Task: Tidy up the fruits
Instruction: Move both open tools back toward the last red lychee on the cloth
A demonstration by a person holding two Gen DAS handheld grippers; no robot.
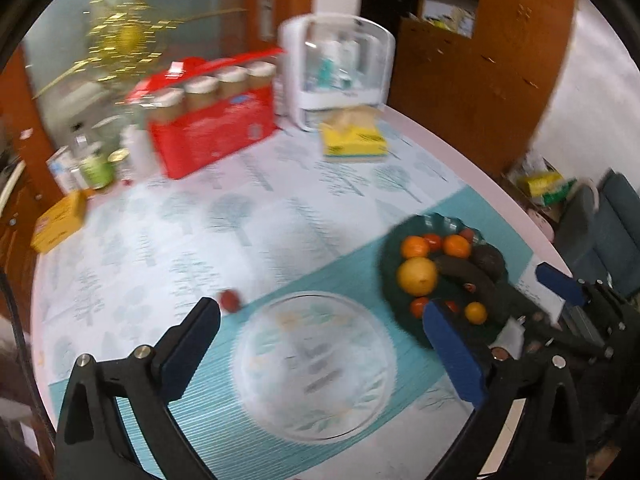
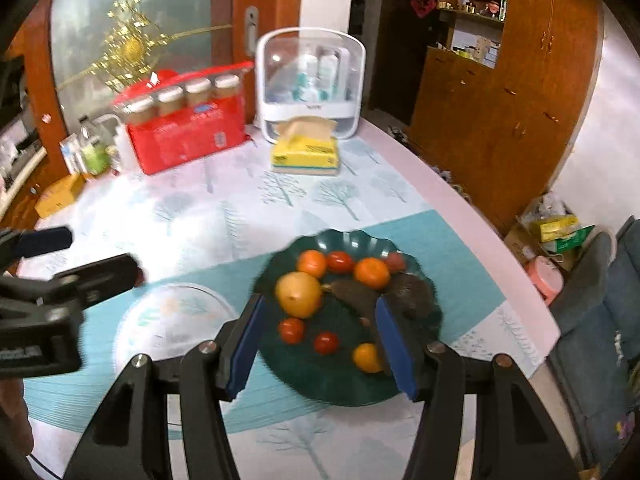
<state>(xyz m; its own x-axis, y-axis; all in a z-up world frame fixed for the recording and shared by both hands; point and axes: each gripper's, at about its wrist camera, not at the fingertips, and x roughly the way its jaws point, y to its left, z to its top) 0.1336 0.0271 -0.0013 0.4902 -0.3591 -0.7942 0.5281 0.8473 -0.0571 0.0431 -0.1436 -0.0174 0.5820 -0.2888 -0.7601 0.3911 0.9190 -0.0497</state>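
Plainly, the fruits were seen gathered on a dark green scalloped plate set on the surface, which was covered with a pale tree-patterned cloth and a teal mat. On the plate, a large yellow-orange citrus was placed at the left, with two smaller oranges behind it, one to the left and one to the right. Small red tomatoes were scattered among them, a little yellow fruit lay at the near rim, and a dark, blackened banana and a dark avocado were laid across the right side. A clear glass plate stood just beside the green one, with nothing on it. One small red fruit was left on the cloth, apart from both plates.

The left hand-held gripper was held above the glass plate with its jaws spread wide and nothing between them. The right hand-held gripper was poised over the green plate, its jaws parted moderately, with no fruit gripped. Much of the scene was blurred.
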